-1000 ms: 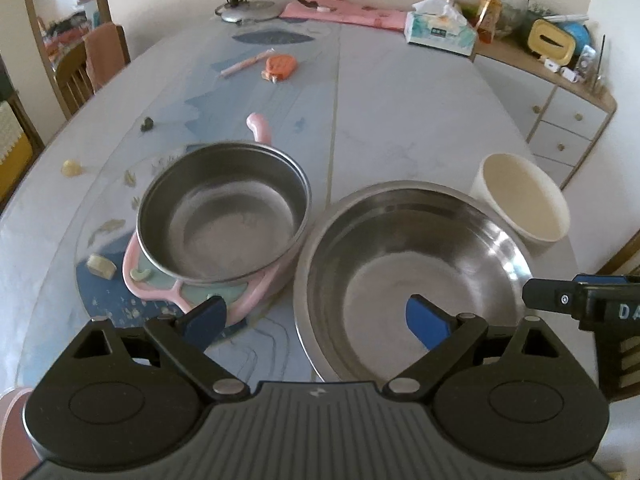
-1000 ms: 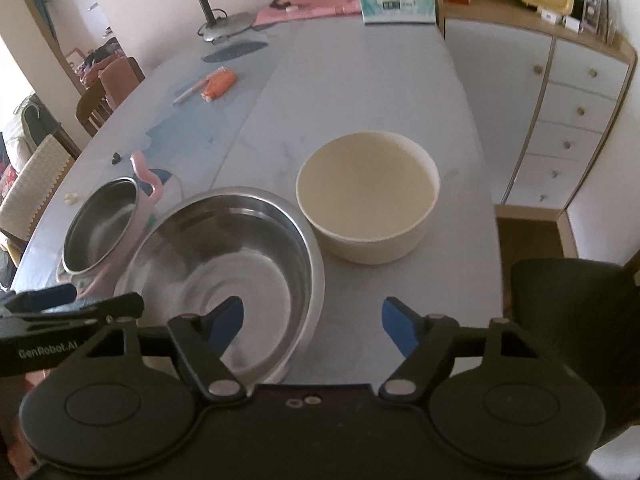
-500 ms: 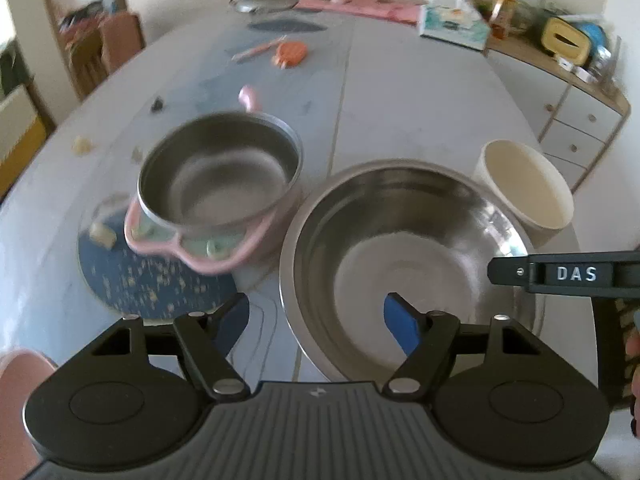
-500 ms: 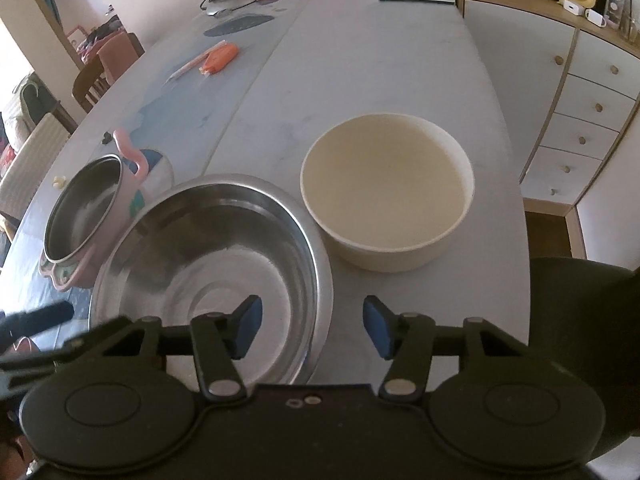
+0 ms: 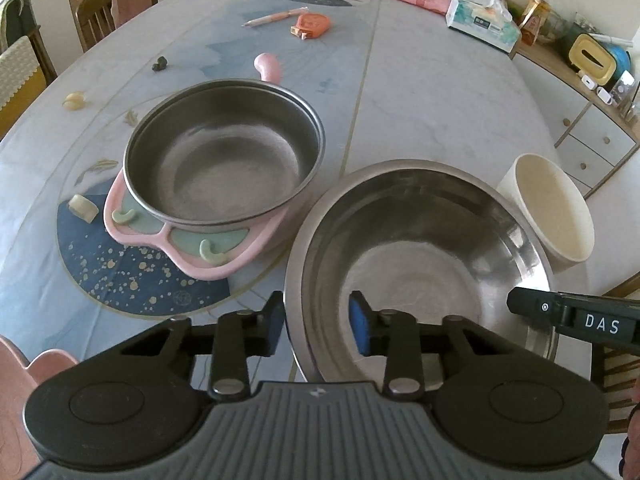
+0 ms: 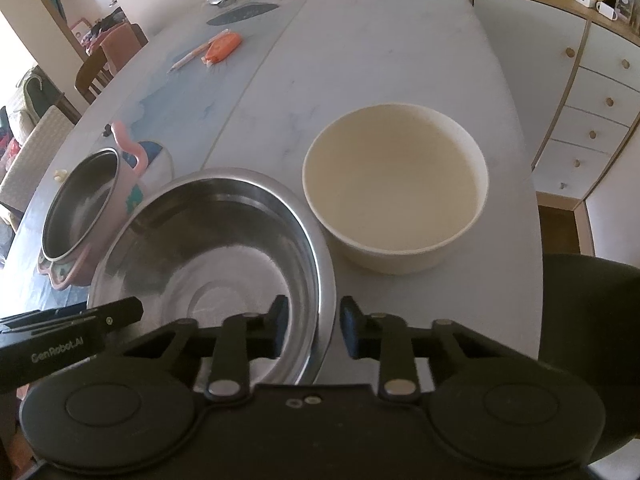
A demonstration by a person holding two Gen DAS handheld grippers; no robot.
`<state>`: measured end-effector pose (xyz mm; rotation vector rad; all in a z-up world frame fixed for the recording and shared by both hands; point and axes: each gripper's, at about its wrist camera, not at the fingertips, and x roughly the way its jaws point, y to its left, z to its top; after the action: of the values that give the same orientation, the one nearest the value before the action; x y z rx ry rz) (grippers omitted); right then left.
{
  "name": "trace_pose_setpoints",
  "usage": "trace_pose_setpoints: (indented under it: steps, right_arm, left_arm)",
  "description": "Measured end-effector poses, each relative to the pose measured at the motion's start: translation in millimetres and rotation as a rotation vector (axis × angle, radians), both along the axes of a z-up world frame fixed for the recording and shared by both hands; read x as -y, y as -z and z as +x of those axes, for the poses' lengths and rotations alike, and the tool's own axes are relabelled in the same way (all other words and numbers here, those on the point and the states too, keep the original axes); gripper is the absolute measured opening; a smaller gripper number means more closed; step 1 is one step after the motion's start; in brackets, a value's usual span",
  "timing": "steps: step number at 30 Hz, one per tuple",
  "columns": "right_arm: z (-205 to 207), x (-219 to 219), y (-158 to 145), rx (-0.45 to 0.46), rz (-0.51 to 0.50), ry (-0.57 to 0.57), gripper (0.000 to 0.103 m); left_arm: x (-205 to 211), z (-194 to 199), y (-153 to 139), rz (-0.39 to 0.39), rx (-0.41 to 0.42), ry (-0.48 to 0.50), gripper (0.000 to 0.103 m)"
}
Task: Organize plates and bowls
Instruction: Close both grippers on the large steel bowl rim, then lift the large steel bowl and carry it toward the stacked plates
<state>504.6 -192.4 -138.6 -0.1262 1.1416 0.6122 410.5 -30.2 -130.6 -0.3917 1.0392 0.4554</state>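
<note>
Left wrist view: both grippers, left (image 5: pixel 316 322) and right (image 6: pixel 308 326), closing astride the steel bowl's (image 5: pixel 420 248) thin near rim (light, rigid, slippery) at the table's (image 5: pixel 432 92) near edge.

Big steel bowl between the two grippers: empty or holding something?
Empty. The big steel bowl shows bare metal down to its base in both wrist views; only reflections inside, plus gripper fingers straddling its rim.
</note>
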Motion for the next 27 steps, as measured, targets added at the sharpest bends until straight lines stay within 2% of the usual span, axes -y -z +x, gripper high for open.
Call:
trace_pose_setpoints:
  steps: [4,9,16,27]
  right_arm:
    - [-3,2,0,0.003,-0.008,0.008,0.015]
    - [-8,4,-1,0.001,-0.005,0.025,0.013]
    - [-28,9,-7,0.008,0.004,0.045,0.012]
    - [-84,38,-28,-0.013,0.041,0.147,0.012]
  left_arm:
    - [1,-1,0,0.010,-0.010,-0.003,0.027]
    - [-4,-2,0,0.002,-0.021,-0.003,0.017]
    - [-3,-20,-4,-0.019,-0.015,0.013,0.016]
    - [15,-65,-30,-0.036,0.004,0.131,0.016]
